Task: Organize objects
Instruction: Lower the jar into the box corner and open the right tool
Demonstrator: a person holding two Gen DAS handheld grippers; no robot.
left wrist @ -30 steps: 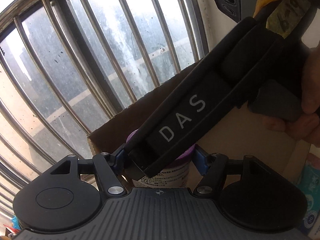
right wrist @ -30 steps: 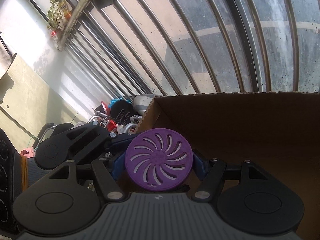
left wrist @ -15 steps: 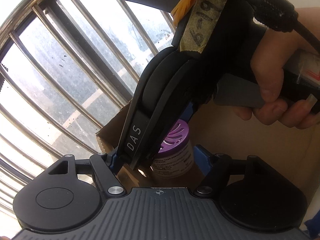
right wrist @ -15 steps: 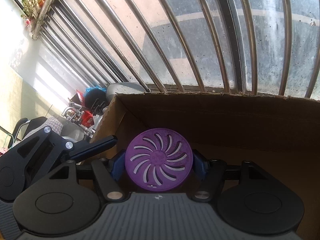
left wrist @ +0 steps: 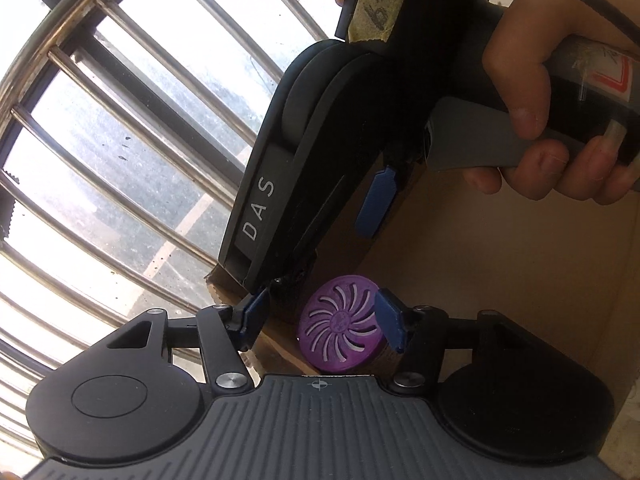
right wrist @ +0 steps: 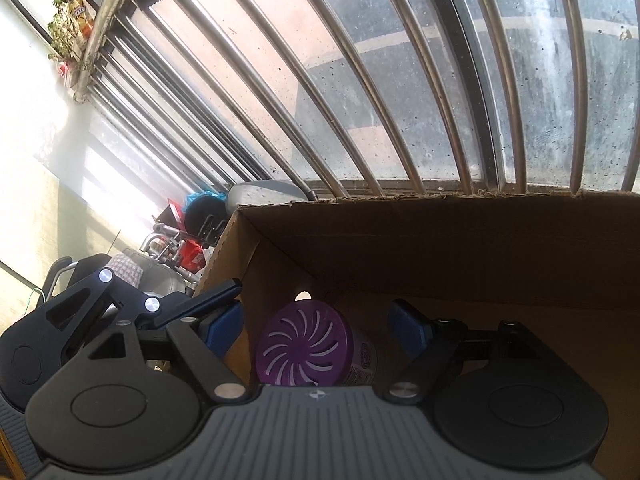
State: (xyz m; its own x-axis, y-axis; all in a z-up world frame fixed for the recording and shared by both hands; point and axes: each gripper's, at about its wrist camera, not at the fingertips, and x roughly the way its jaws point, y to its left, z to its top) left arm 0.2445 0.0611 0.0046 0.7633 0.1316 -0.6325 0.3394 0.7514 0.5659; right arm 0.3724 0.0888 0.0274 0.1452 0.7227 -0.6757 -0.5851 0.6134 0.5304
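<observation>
- right gripper [right wrist: 316, 326] fingers: apart and opening. The purple-lidded canister [right wrist: 304, 348] sits between them with a gap on both sides, so nothing is clamped.
- left gripper [left wrist: 320, 318] fingers: part-way apart and closing. 1 pad overlaps the lid rim in the left wrist view, and I cannot tell if it touches. The other pad is out by the torn edge of the box wall, so there's no grip on the canister.
- canister location: inside the cardboard box [right wrist: 440, 248], low down near its left wall and corner, lid facing the cameras. I cannot tell whether it stands upright or leans.
- risk 1: the closing left fingers seem to straddle the box wall. They could pinch cardboard instead of the canister and drag or tip the box.
- risk 2: the pad by the lid could shove the canister sideways as it closes. If the canister is leaning, it may topple or roll along the box floor.
- risk 3: the 2 grippers are crowded into the same corner, the right one just above and beside the left fingers. Any lift or turn could knock them together.
- risk 4: the right fingers could clip the lid on the way out if the hand [left wrist: 552, 128] pulls back before the gap is wide enough.
</observation>
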